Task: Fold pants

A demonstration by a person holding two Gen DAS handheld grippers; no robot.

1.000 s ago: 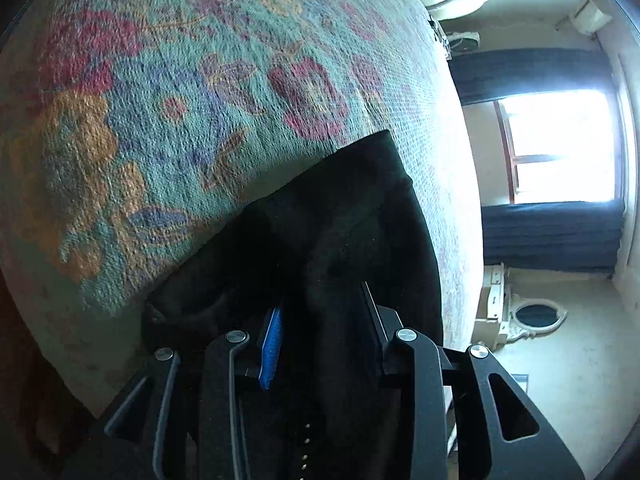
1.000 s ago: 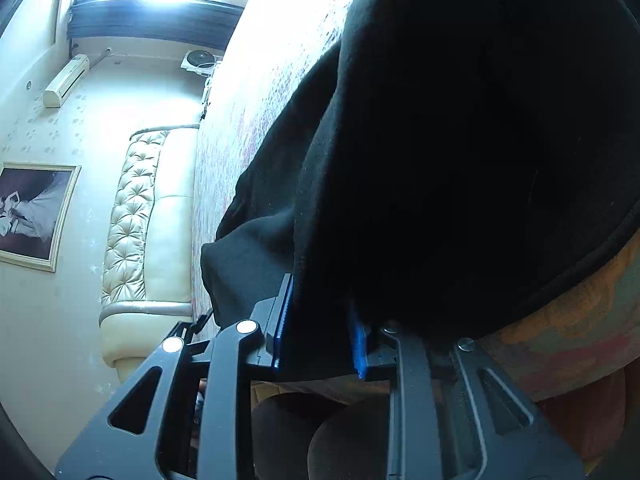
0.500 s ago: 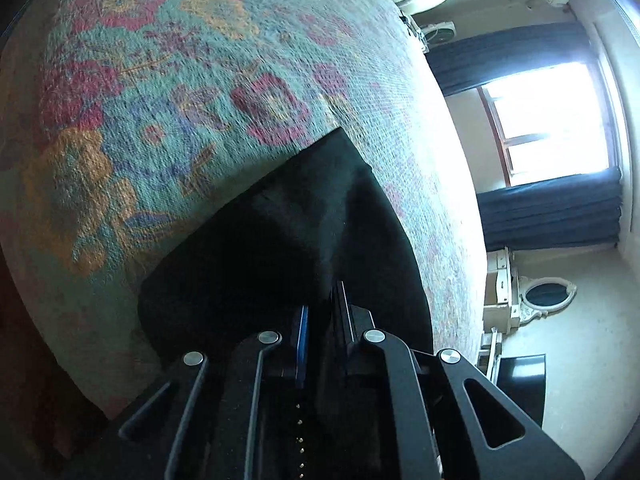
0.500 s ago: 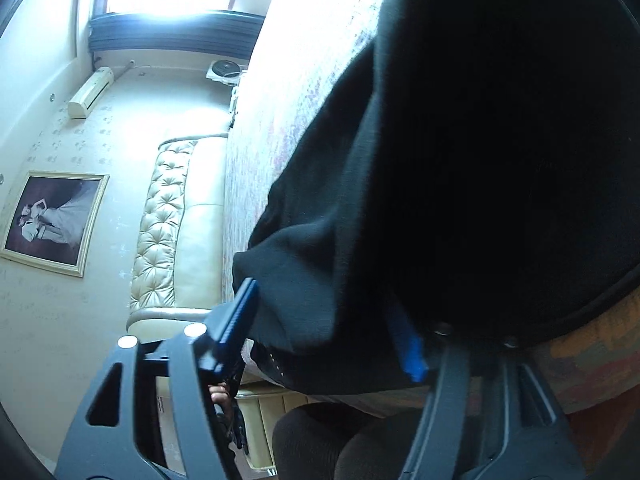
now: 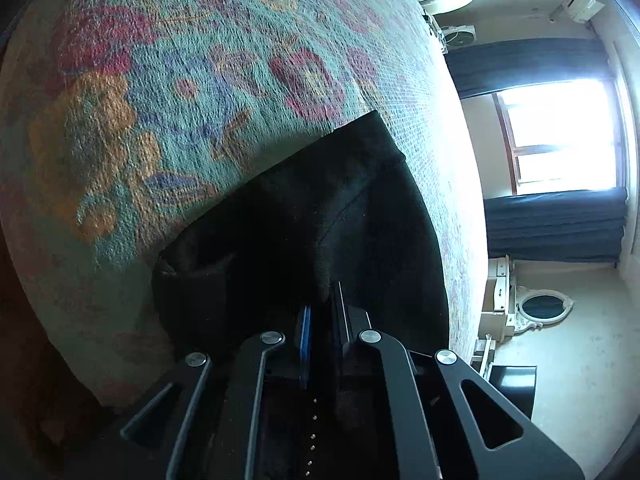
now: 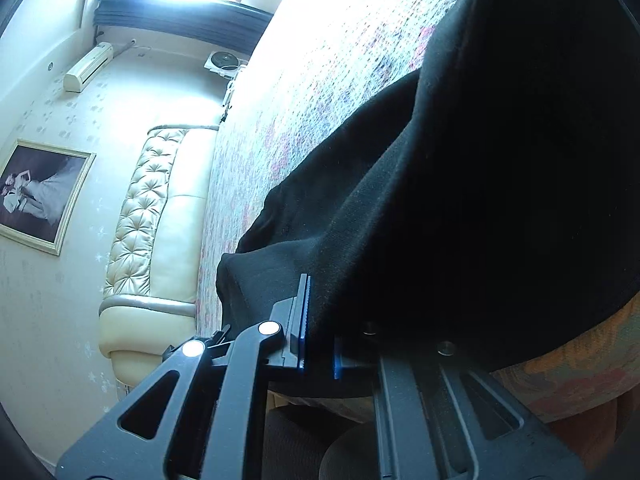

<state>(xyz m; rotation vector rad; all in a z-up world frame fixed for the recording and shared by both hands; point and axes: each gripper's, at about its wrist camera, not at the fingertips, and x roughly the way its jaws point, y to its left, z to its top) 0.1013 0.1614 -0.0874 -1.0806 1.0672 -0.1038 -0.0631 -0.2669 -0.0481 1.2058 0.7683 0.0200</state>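
Black pants [image 5: 312,216] lie on a floral bedspread [image 5: 168,92], bunched near its front edge. My left gripper [image 5: 322,312] is shut on a fold of the pants at their near edge. In the right wrist view the pants [image 6: 460,200] fill the right half and drape over the gripper. My right gripper [image 6: 318,320] is shut on the pants' near edge; the cloth hides most of its right finger.
A cream tufted headboard [image 6: 148,216] stands at the far end of the bed. A window with dark curtains [image 5: 560,136] and a white dresser with an oval mirror [image 5: 536,308] stand beyond the bed's side. A framed picture [image 6: 40,192] hangs on the wall.
The left gripper closed on the pants a second ago and stays shut. The right gripper opened half a second ago and has now closed again on the pants' edge.
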